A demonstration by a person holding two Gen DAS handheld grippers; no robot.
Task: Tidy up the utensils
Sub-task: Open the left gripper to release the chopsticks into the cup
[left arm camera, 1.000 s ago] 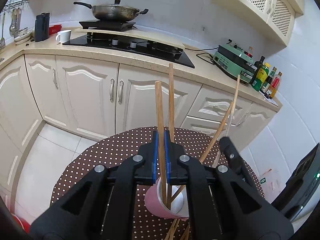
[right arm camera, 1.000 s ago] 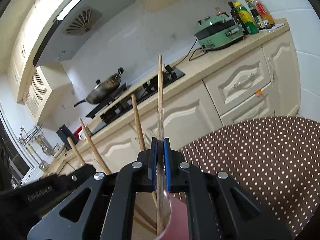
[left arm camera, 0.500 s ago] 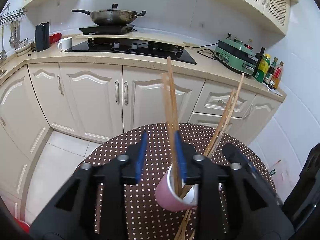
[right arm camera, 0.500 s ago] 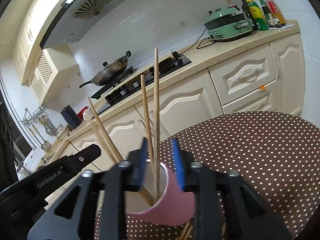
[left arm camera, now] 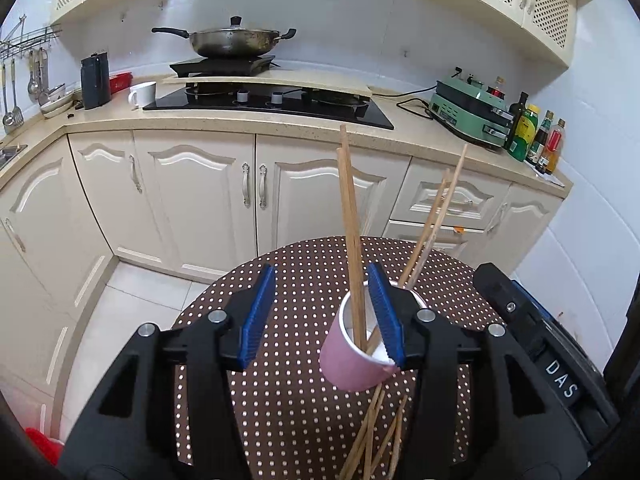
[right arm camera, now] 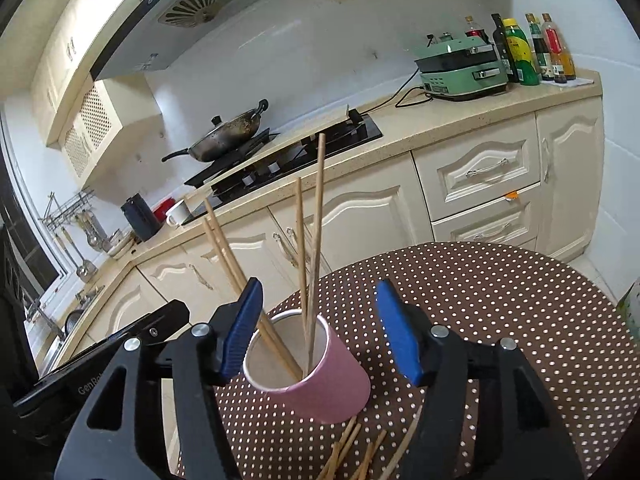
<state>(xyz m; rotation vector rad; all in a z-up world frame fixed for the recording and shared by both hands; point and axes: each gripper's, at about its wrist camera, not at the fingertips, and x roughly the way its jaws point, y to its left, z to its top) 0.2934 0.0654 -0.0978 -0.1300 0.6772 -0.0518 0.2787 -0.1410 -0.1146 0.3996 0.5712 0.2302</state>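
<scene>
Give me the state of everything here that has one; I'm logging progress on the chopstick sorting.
left gripper: open, holding nothing
right gripper: open, holding nothing
pink cup: upright on table, four chopsticks standing inside
loose chopsticks: lying on table beside cup
cabinet doors: shut
wok: lid on, on stove

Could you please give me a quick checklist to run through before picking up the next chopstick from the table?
1. Left gripper open, empty: ok.
2. Right gripper open, empty: ok.
3. Pink cup upright on the dotted tablecloth: ok.
4. Four chopsticks in the cup resting inside, none held: ok.
5. Loose chopsticks on the table, in front of the cup: ok.
6. Loose chopsticks separated for a single grasp: not ok, they overlap.
</scene>
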